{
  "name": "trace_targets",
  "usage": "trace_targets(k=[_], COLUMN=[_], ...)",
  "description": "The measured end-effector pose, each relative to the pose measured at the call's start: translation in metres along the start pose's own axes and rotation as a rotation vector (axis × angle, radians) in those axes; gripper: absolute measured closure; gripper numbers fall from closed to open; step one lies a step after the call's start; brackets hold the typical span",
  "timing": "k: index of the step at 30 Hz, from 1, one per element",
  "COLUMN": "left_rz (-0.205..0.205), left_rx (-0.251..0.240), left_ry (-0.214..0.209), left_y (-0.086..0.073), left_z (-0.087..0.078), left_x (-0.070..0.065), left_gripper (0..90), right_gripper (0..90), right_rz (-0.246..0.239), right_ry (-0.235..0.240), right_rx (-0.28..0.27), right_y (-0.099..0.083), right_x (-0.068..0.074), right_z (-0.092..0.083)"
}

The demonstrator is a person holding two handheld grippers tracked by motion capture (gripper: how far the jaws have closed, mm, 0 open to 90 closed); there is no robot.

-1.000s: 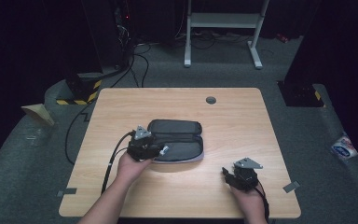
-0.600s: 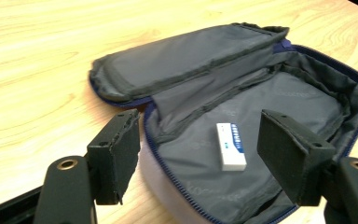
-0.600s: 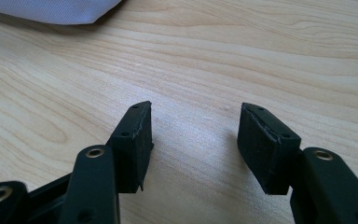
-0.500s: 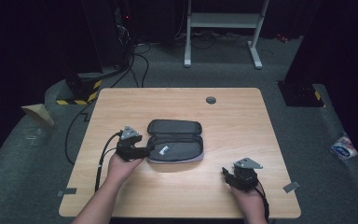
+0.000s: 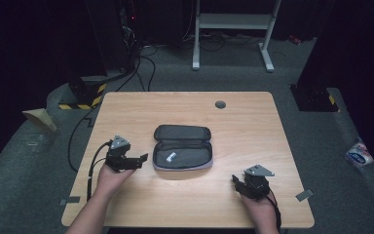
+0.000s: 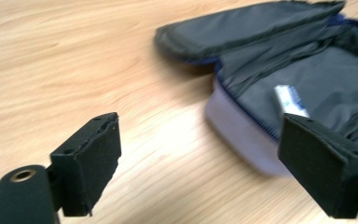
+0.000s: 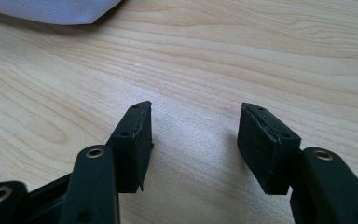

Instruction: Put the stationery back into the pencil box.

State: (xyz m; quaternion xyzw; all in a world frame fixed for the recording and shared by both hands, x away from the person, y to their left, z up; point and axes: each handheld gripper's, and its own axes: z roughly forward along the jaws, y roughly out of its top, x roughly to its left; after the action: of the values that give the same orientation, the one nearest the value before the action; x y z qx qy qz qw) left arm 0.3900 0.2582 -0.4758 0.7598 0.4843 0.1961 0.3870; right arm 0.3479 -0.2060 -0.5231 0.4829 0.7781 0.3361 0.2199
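Pulled back from the pouch (image 5: 182, 153), the left gripper (image 5: 137, 161) now sits just off its left side, jaws spread wide and empty, aimed rightward at it. Its hand (image 5: 111, 176) rests on the table (image 5: 253, 126) near the left edge. By the front right corner, the right gripper (image 5: 237, 184) has kept its place, jaws parted over bare wood. Open at mid-table, the pouch holds a small white item (image 6: 290, 100). Dark carpet, cables (image 5: 146, 58) and a white stand (image 5: 233, 29) lie beyond.
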Motion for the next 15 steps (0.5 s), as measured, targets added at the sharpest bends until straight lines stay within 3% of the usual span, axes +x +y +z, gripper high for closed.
trace_targets(k=[10, 15], left_rz=[-0.024, 0.009], left_rx=[0.063, 0.104], left_ry=[0.069, 0.093], left_y=[-0.039, -0.059], left_z=[-0.012, -0.017], left_x=[0.029, 0.033], left_gripper=[0.2, 0.1], right_gripper=[44.8, 44.8], right_rz=[0.000, 0.002], right_ry=[0.000, -0.001], right_rx=[0.001, 0.002], right_y=[0.000, 0.000], right_x=[0.000, 0.000], right_z=[0.000, 0.000])
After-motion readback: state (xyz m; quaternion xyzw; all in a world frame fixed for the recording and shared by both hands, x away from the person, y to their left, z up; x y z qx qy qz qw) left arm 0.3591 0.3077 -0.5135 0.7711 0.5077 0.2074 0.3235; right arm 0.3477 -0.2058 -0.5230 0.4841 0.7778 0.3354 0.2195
